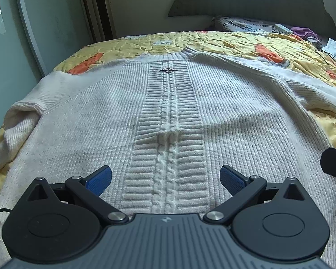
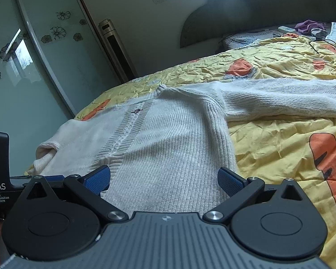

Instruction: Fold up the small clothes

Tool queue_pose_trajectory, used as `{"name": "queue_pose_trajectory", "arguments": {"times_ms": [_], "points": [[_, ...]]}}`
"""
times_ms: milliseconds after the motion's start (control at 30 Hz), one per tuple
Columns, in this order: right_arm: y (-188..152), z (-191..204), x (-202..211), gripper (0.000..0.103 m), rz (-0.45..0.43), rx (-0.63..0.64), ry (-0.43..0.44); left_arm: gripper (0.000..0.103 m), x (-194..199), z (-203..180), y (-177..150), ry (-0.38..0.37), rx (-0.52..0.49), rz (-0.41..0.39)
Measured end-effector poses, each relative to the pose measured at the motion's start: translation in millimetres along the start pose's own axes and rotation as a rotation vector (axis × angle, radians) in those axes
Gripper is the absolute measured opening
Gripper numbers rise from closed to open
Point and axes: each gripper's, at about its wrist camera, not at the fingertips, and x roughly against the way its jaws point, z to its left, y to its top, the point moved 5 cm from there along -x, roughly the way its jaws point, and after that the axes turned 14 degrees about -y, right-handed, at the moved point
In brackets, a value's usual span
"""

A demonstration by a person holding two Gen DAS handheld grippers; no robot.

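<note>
A white knit sweater (image 1: 168, 103) lies spread flat, front up, on a bed covered by a yellow quilt (image 1: 224, 42) with orange patches. A cable-knit band runs up its middle to the collar at 12 o'clock, with a small dark emblem (image 1: 167, 70) just below the neckline.

The left gripper (image 1: 165, 179) hovers low over the hem at 6 o'clock, centred on the cable band. Its blue fingers (image 1: 99, 180) are spread wide and hold nothing.

The right gripper (image 2: 164, 180) sits beside it, over the hem's right part, near the sweater's side edge. Its fingers (image 2: 229, 181) are also spread wide and empty. In this view the left gripper's black body shows at 9 o'clock.

One sleeve (image 2: 284, 98) stretches straight out toward 3 o'clock across the quilt. The other sleeve (image 1: 17, 121) lies bunched and folded back at 9 o'clock near the bed's edge.

At 1 o'clock, far up the bed, lie a pillow (image 1: 242, 24), a white remote (image 1: 283, 28) and a purple cloth (image 1: 303, 31). A glass sliding door (image 2: 22, 67) with flower decals stands at 10 o'clock.
</note>
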Motion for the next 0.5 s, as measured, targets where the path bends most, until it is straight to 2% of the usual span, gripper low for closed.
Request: {"name": "queue_pose_trajectory", "arguments": {"times_ms": [500], "points": [[4,-24,-9,0.103,-0.005,-0.058,-0.032,0.103,-16,-6,-1,0.004,-0.010,0.029]]}}
